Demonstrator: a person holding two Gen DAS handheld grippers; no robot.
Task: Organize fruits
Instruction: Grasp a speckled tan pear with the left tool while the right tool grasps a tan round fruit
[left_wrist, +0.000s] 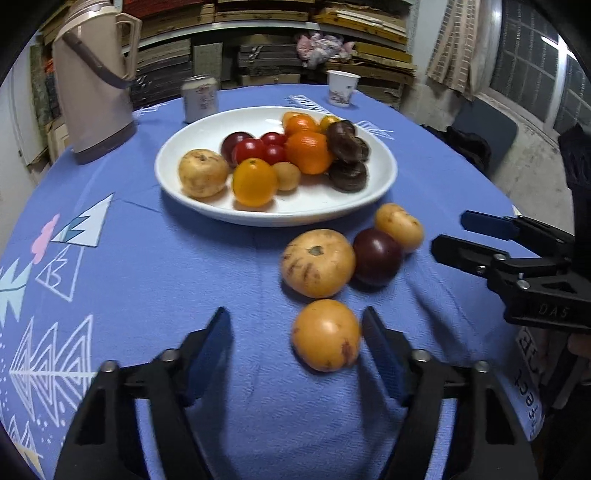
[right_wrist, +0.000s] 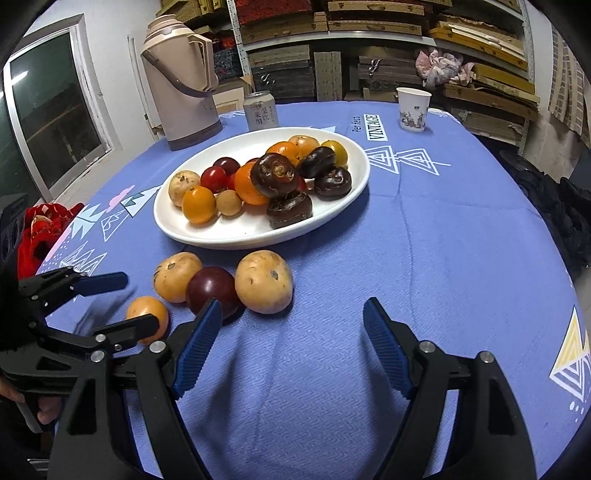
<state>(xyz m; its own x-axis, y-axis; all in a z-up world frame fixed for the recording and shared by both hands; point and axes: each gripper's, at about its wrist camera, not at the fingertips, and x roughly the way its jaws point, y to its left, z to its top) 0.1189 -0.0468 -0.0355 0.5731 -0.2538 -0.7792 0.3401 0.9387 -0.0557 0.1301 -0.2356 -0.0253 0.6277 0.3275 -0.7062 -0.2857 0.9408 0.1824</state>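
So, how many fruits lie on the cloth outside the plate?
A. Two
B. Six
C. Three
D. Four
D: off the plate lie two yellow fruits, a plum and an orange fruit between the left tongs.

Left hand-held gripper (left_wrist: 297, 339) fingers blurred; thermos (left_wrist: 92, 74) top cropped
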